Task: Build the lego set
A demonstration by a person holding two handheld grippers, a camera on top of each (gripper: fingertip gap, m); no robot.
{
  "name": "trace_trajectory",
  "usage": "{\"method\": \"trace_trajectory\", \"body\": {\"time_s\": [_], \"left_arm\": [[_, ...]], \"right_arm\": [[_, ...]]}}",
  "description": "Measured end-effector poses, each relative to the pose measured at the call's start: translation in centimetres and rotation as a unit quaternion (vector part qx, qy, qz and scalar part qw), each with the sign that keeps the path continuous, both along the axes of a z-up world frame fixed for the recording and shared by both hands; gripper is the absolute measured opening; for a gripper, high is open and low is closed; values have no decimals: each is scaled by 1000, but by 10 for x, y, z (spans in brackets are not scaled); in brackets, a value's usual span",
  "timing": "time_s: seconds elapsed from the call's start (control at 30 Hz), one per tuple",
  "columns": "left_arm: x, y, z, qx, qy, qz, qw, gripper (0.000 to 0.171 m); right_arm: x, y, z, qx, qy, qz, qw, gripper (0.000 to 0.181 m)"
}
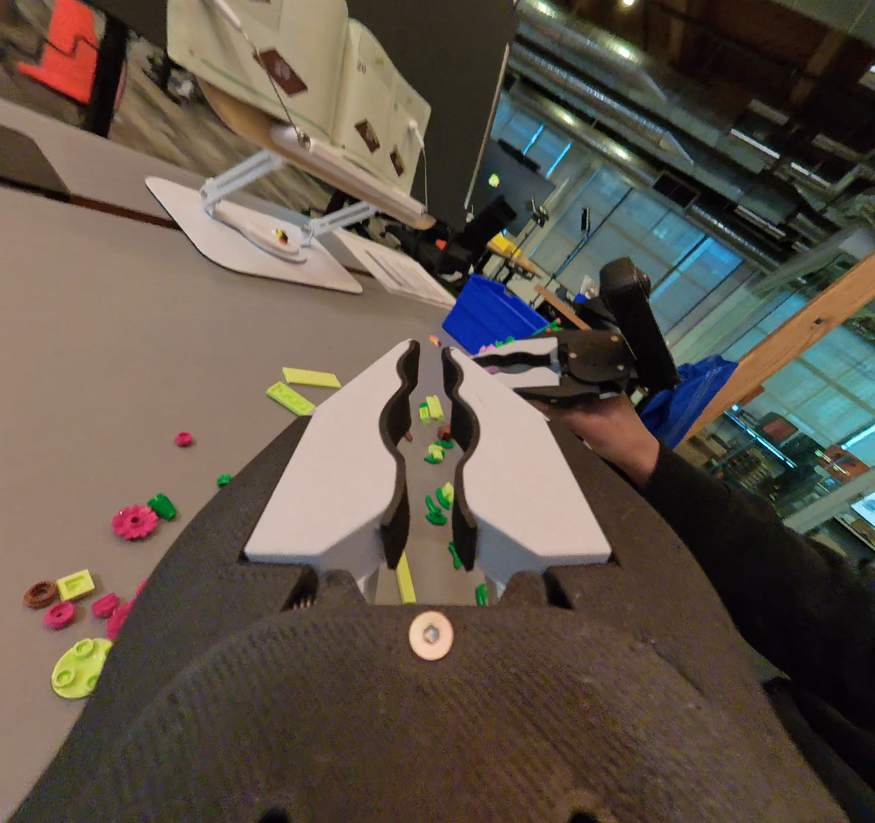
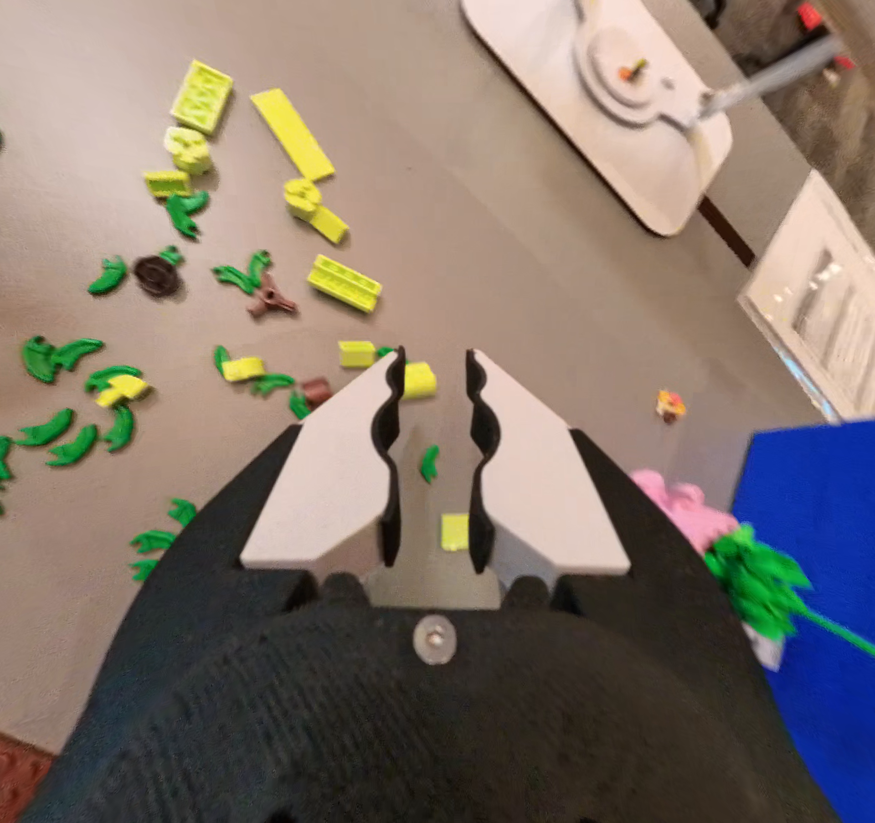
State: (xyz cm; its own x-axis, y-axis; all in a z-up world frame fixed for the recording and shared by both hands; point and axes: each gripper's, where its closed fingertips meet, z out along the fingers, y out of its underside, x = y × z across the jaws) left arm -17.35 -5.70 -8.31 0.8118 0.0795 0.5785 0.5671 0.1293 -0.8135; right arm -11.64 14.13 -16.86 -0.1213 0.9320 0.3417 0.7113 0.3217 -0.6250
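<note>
Across the grey table (image 2: 473,213): lego bits everywhere, loose, nothing stacked yet afaict. Left gripper (image 1: 430,350) tilted above the tabletop, jaws parted by a narrow gap, nothing pinched between them, just small green and lime pcs visible on the table through the gap. Off to its left, a magenta flower piece (image 1: 134,521) touching a dark green brick (image 1: 162,506), plus a lime round plate (image 1: 78,666) near the bottom edge, a brown ring (image 1: 40,594) and a few magenta studs beside it. Two lime flat plates (image 1: 303,386) lying further out, near the left fingertip.

Right gripper (image 2: 434,355) also parted, a bit wider, empty too, hovering above the pile w/ a lime brick (image 2: 418,380) just beyond its left fingertip. Green leaf pieces (image 2: 61,355) scattered all over the left side, a long lime tile (image 2: 292,134) and a lime grooved brick (image 2: 344,283) further up, a brown branch piece (image 2: 271,301) next to a black ring (image 2: 157,275). Tiny yellow-red flower bit (image 2: 670,405) sitting alone on the right. Blue bin (image 2: 824,516) at the right edge, w/ a pink piece (image 2: 682,506) and a blurry green leafy clump (image 2: 757,582) beside it. White stand base (image 2: 592,104) at the far end of the table.

Same right gripper visible in the left wrist view, held by a hand (image 1: 611,431) in a dark sleeve, fingers close together there; gap hard to judge from that angle.
</note>
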Motion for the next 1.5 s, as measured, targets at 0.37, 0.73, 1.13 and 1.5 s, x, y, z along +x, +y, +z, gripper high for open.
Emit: {"method": "trace_trajectory", "body": {"time_s": [0.37,0.73,1.13,1.5], "left_arm": [[-14,-11,-5,-10,-10,5,1000,9],[-22,-18,-5,3,-26,10,1000,11],[-10,-5,-12,-8,-24,-20,999,16],[-5,1,-18,-26,-21,-25,999,17]], "right_arm": [[-34,-48,-39,-18,-102,72,992,22],[-48,-47,-24,-169,-78,40,982,3],[-15,-107,62,-577,86,61,810,2],[1,-189,-32,-494,-101,47,862,3]]}}
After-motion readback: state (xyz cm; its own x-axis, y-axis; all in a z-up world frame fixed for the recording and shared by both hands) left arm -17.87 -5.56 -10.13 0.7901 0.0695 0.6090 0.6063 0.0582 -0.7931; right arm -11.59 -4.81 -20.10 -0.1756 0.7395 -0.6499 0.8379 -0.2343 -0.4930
